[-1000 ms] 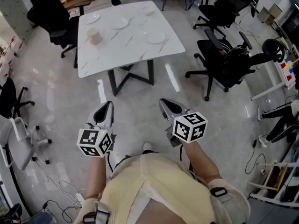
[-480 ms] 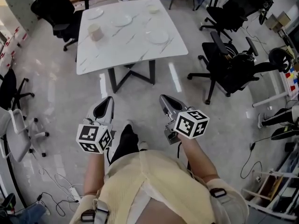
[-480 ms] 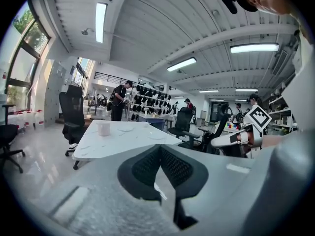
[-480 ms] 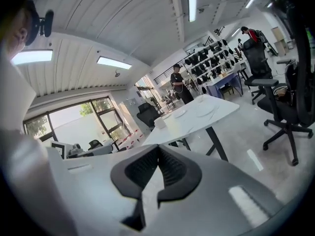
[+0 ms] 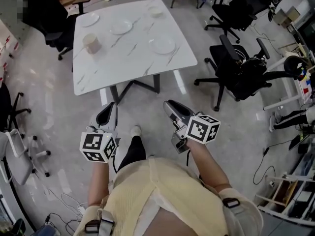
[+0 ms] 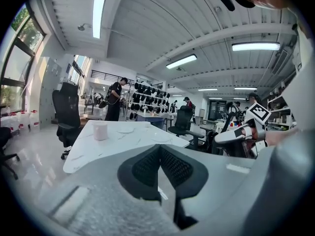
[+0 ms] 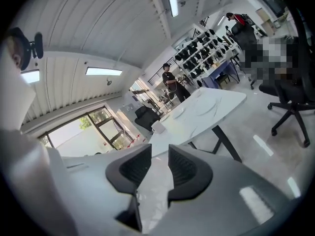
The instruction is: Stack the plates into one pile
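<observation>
Three white plates lie apart on the white marble table [image 5: 133, 58]: one at the far left [image 5: 89, 19], one behind the middle [image 5: 121, 27], one toward the right [image 5: 163, 45]. A small white dish [image 5: 156, 10] sits at the far edge. Both grippers hang over the floor short of the table's near edge. My left gripper [image 5: 111, 108] is shut and empty, its pads meeting [image 6: 160, 154]. The jaws of my right gripper [image 5: 170, 105] are opening, and only floor shows in the gap between them [image 7: 160, 163]. From the left gripper view the plates [image 6: 126, 130] look low and flat.
A pale cup [image 5: 91, 43] stands on the table's left part. Black office chairs stand to the right [image 5: 236, 68] and at the far left [image 5: 42, 14]. The table's dark legs [image 5: 133, 85] are just ahead of the grippers. People stand at the far benches [image 6: 115, 100].
The person has stepped toward the table, which now lies closer to both grippers. A foot has come forward between the grippers. The right gripper has rolled a little.
</observation>
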Demonstrator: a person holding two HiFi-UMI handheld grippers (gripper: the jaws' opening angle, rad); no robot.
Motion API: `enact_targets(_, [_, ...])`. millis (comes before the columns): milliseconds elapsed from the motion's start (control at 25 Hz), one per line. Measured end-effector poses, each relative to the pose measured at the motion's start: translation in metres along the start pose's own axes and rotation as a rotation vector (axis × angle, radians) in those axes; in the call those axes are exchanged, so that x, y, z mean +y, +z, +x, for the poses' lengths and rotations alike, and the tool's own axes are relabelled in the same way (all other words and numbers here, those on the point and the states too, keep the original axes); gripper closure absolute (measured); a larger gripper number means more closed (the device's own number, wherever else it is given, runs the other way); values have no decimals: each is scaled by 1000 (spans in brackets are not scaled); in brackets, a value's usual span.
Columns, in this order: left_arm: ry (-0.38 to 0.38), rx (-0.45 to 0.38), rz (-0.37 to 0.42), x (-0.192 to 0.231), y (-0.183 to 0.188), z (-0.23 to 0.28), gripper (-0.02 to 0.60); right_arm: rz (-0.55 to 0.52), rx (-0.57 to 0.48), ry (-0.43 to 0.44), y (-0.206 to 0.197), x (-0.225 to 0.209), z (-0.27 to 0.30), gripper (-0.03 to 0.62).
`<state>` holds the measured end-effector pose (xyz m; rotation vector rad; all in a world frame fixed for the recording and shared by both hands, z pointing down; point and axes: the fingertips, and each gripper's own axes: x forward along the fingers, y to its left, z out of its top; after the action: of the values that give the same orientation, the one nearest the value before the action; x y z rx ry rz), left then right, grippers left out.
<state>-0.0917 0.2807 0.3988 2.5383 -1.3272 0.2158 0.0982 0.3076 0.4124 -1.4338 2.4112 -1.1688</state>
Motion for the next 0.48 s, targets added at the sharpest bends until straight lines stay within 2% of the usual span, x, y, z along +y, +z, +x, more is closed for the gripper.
enact_targets(360, [-43,45,-7,53,17,67,578,41,-10,-33,43,-17,66,436])
enact_targets(480, [-59,59,-2,65,20,90,577,74,-23,-39,55,-27,85,431])
